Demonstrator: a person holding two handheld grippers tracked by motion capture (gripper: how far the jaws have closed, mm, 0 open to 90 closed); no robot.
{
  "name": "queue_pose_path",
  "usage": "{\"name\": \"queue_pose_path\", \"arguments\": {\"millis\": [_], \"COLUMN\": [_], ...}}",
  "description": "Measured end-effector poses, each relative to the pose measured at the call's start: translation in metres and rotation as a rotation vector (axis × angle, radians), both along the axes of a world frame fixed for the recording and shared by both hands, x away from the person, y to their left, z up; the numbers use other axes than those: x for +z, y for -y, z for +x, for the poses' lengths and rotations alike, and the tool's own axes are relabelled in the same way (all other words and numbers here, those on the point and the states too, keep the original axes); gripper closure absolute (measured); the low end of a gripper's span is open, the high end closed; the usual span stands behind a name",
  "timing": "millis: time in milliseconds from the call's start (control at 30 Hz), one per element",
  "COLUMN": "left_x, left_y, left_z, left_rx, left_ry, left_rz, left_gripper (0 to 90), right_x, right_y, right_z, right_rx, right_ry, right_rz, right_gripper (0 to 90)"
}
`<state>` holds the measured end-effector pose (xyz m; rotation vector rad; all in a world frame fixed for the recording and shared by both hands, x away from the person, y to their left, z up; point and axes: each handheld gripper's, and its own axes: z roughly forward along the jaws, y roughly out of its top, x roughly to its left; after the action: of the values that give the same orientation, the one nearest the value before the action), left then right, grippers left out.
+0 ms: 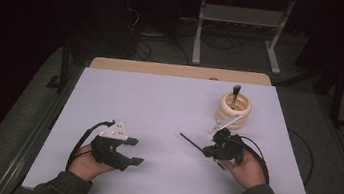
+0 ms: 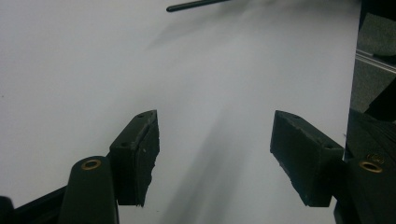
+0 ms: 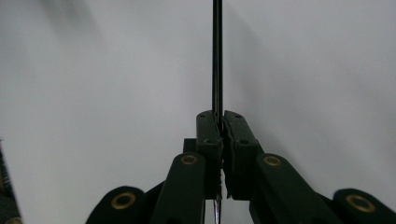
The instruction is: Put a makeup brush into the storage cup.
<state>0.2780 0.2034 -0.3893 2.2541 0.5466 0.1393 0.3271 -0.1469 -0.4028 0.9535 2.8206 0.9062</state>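
The white tabletop is being seen from above, with a wooden strip showing along its far edge. Toward its far right, a pale ribbed holder is standing upright with a dark-handled tool sticking out of its top. Just in front of that holder, the right gripper is being held low over the tabletop, its fingers being pressed together on a thin black rod. The rod is being carried out ahead of those fingers, pointing left across the tabletop, and its tip is being caught at the top of the left gripper view. At the near left, the left gripper is being held well apart from the rod, its fingers being kept spread with nothing between them.
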Motion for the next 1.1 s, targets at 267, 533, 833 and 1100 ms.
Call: {"name": "queue_pose_path", "arguments": {"millis": [267, 533, 833, 1100], "left_x": [0.004, 0.016, 0.027, 0.034], "left_y": [0.001, 0.006, 0.012, 0.022], "left_z": [0.001, 0.003, 0.003, 0.003], "left_rx": [-0.012, -0.039, -0.071, -0.117], "left_ry": [0.006, 0.026, 0.04, 0.05], "left_rz": [0.008, 0.025, 0.05, 0.076], "left_gripper": [33.5, 34.5, 36.6, 38.4], "right_x": [0.023, 0.038, 0.045, 0.044], "right_y": [0.003, -0.001, -0.016, -0.035], "right_z": [-0.005, -0.011, -0.017, -0.02], "right_rx": [0.066, 0.156, 0.273, 0.356], "right_ry": [0.022, 0.05, 0.064, 0.035], "right_rz": [0.068, 0.086, 0.082, 0.076], "right_gripper": [84.9, 84.9, 84.9, 84.9]}}
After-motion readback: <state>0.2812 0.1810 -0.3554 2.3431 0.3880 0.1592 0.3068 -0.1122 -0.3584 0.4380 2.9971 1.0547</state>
